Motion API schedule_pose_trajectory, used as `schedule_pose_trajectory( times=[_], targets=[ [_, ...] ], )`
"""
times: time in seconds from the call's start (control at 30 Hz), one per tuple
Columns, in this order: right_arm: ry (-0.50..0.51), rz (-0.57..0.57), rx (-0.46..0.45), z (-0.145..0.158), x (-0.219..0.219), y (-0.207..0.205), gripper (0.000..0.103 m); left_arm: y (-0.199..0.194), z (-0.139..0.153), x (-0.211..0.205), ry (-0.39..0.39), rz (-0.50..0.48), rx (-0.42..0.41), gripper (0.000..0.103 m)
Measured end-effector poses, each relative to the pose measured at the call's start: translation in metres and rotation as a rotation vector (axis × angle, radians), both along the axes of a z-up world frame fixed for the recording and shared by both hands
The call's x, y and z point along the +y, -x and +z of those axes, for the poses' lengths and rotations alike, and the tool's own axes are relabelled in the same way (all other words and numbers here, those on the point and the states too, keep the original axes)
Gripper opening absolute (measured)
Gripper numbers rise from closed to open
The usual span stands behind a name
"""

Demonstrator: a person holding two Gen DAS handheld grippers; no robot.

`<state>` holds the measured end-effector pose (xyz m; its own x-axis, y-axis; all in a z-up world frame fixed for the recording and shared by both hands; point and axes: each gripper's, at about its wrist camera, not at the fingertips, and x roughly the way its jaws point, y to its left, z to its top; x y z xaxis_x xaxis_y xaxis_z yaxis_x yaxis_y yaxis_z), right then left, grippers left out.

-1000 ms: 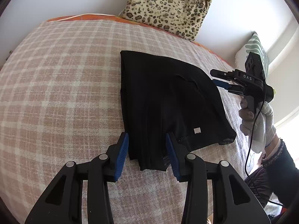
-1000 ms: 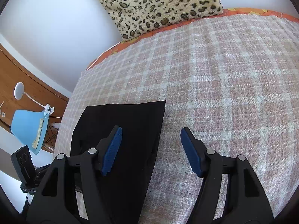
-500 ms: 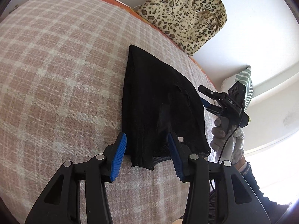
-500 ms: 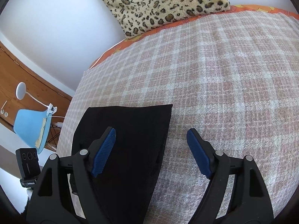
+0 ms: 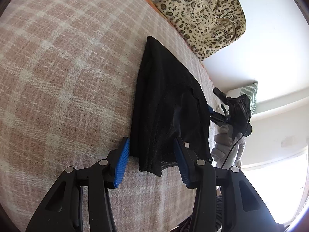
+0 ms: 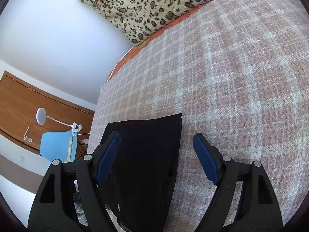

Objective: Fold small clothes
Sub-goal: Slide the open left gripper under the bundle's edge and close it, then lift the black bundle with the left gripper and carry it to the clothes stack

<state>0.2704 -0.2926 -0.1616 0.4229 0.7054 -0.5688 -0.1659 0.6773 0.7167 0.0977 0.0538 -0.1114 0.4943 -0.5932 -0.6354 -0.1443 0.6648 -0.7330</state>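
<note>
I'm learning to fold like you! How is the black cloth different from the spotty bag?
The black cloth is plain and dark; the bag is tan with leopard spots. The cloth lies folded flat on the checked blanket; the bag stands up against the wall at the bed's far edge. The cloth sits between the open fingers of the left gripper and the right gripper; the bag is far from both. Both look soft.

White walls (image 6: 58, 29), wooden door (image 6: 23, 104), blue chair (image 6: 56, 145), bright window (image 5: 278, 189)
</note>
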Motion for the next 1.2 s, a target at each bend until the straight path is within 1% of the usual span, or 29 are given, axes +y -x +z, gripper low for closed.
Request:
schedule_pose_trajectory(
  times=[0.07, 0.1, 0.2, 0.27, 0.33, 0.47, 0.6, 0.67, 0.73, 0.87, 0.93, 0.97, 1.0, 1.07, 1.1, 1.13, 1.17, 1.2],
  targets=[
    [-0.006, 0.012, 0.001, -0.001, 0.002, -0.001, 0.080, -0.001, 0.002, -0.004, -0.011, -0.015, -0.004, 0.045],
    [-0.011, 0.021, 0.002, -0.001, 0.002, -0.001, 0.080, -0.001, 0.002, -0.004, -0.004, -0.013, -0.003, 0.045],
    [-0.042, 0.046, 0.015, -0.004, 0.003, -0.004, 0.077, 0.001, -0.001, 0.002, 0.047, 0.011, 0.011, 0.045],
    [-0.055, 0.053, 0.023, -0.005, 0.002, -0.006, 0.074, 0.003, -0.004, 0.005, 0.081, 0.024, 0.014, 0.045],
    [-0.068, 0.054, 0.029, -0.007, 0.002, -0.009, 0.071, 0.002, -0.004, 0.004, 0.089, 0.020, 0.008, 0.045],
    [-0.053, 0.081, 0.013, -0.006, 0.018, -0.017, 0.069, -0.004, -0.005, -0.005, 0.112, 0.003, 0.004, 0.045],
    [-0.036, 0.096, -0.005, -0.004, 0.035, -0.021, 0.069, -0.009, -0.003, -0.018, 0.089, -0.022, -0.009, 0.045],
    [-0.034, 0.101, -0.008, -0.005, 0.040, -0.022, 0.067, -0.012, -0.002, -0.021, 0.086, -0.029, -0.008, 0.045],
    [-0.038, 0.105, -0.001, -0.006, 0.041, -0.022, 0.061, -0.013, -0.001, -0.021, 0.078, -0.033, -0.010, 0.044],
    [-0.073, 0.099, 0.024, -0.011, 0.034, -0.023, 0.051, -0.010, 0.001, -0.021, 0.078, -0.027, -0.011, 0.042],
    [-0.102, 0.088, 0.036, -0.013, 0.029, -0.023, 0.050, -0.009, 0.001, -0.021, 0.076, -0.025, -0.013, 0.042],
    [-0.101, 0.085, 0.036, -0.013, 0.029, -0.024, 0.050, -0.010, 0.001, -0.022, 0.074, -0.023, -0.013, 0.040],
    [-0.089, 0.084, 0.033, -0.013, 0.032, -0.023, 0.050, -0.011, 0.002, -0.023, 0.065, -0.021, -0.014, 0.035],
    [-0.059, 0.096, 0.022, -0.012, 0.039, -0.022, 0.050, -0.015, 0.004, -0.026, 0.045, -0.032, -0.018, 0.032],
    [-0.049, 0.102, 0.020, -0.011, 0.042, -0.021, 0.048, -0.016, 0.005, -0.028, 0.043, -0.040, -0.023, 0.027],
    [-0.049, 0.108, 0.028, -0.012, 0.045, -0.021, 0.041, -0.017, 0.006, -0.029, 0.039, -0.048, -0.029, 0.023],
    [-0.047, 0.112, 0.038, -0.015, 0.047, -0.021, 0.031, -0.017, 0.008, -0.031, 0.027, -0.053, -0.035, 0.019],
    [-0.037, 0.110, 0.045, -0.017, 0.048, -0.020, 0.026, -0.017, 0.009, -0.031, 0.012, -0.054, -0.040, 0.016]
  ],
)
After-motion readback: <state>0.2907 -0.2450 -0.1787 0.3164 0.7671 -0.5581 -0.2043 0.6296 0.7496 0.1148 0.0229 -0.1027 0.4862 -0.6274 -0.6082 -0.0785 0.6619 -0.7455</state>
